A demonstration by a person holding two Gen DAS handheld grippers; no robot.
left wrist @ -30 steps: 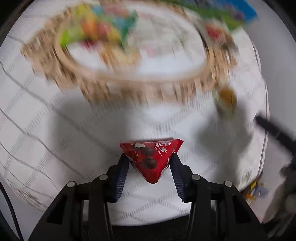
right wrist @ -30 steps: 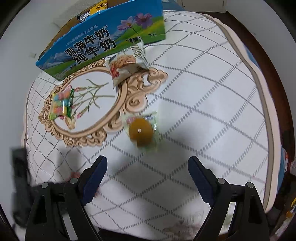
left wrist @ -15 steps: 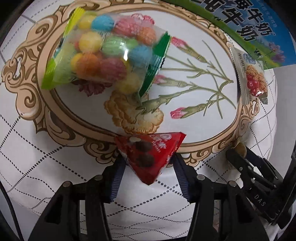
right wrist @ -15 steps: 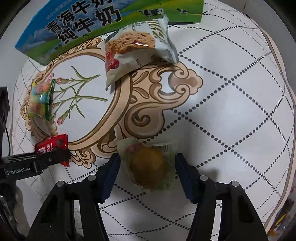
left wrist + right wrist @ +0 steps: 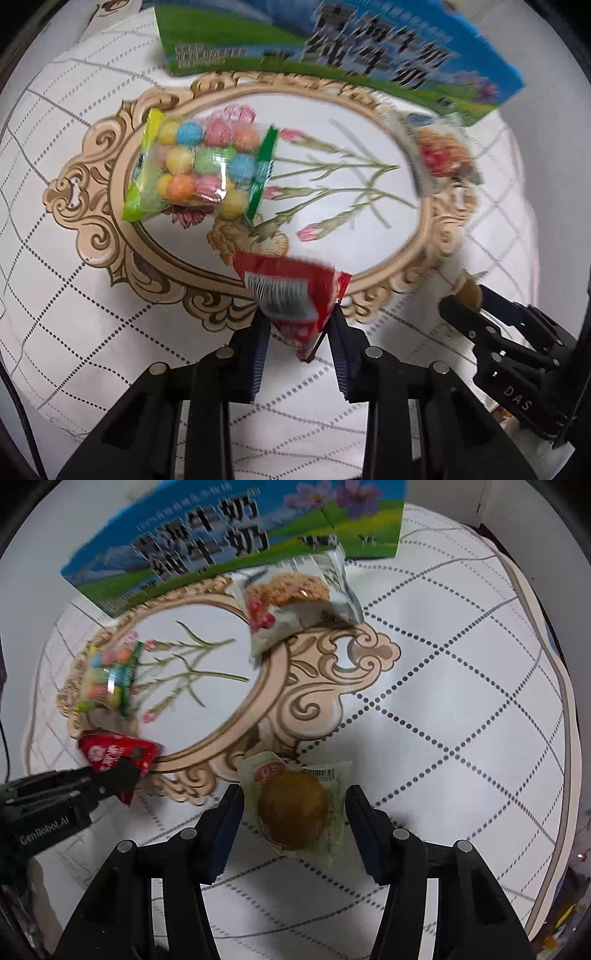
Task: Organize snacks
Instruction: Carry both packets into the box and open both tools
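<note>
My left gripper (image 5: 297,332) is shut on a red triangular snack packet (image 5: 290,295) and holds it over the ornate oval frame printed on the tablecloth; it also shows in the right wrist view (image 5: 114,755). My right gripper (image 5: 293,808) has its fingers around a clear-wrapped round brown pastry (image 5: 293,808), both pads at the wrapper's edges. A bag of coloured candy balls (image 5: 199,166) lies inside the oval. A white oat-cookie packet (image 5: 295,602) lies at the oval's far right rim.
A blue-and-green milk carton box (image 5: 229,542) stands at the back of the table, behind the oval. The white quilted tablecloth (image 5: 461,701) ends at a rounded table edge on the right. The right gripper shows at the lower right of the left wrist view (image 5: 469,299).
My left gripper carried the red packet forward toward the oval and the packet turned over. My right gripper moved down onto the pastry and closed in around it.
</note>
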